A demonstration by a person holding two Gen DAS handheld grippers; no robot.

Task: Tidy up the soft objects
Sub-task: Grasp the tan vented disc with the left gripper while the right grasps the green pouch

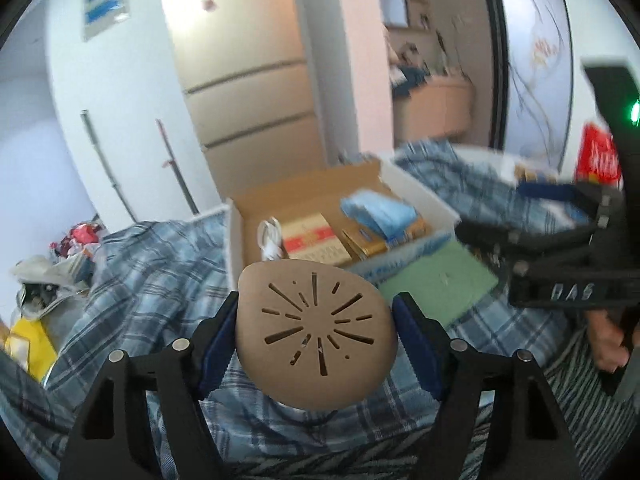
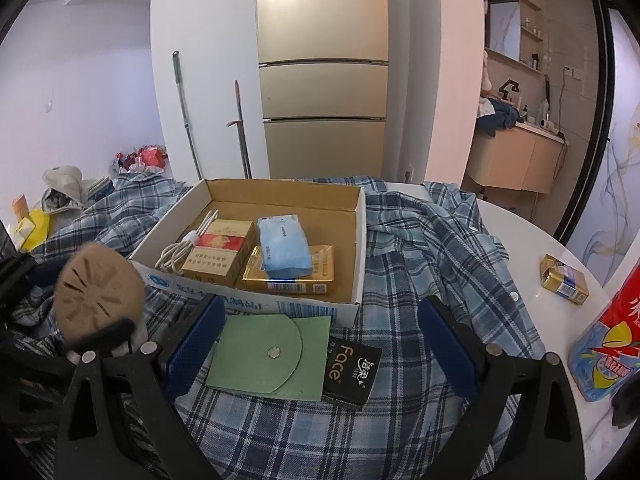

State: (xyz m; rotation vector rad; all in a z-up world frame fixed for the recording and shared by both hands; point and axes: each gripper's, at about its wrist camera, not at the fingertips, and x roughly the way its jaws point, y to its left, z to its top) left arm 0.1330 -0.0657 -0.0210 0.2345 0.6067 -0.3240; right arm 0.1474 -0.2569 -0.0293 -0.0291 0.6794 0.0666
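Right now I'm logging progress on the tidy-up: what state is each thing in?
Left gripper: jaws shut on the tan pad, held above the shirt.
Right gripper: jaws open, empty.
Box: open, partly filled.
Green pouch: flap snapped shut, on the shirt.
Tissue pack: in the box.

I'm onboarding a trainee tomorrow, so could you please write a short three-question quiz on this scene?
1. True or false: the left gripper holds the tan slotted pad between its blue fingers.
2. In the cardboard box, the blue tissue pack rests partly on which item? A) gold carton B) white cable C) green pouch
3. Fill in: the right gripper hangs open above the green pouch, which partly covers a black ____.

Key: 1 true; 2 A; 3 packet marked "Face".
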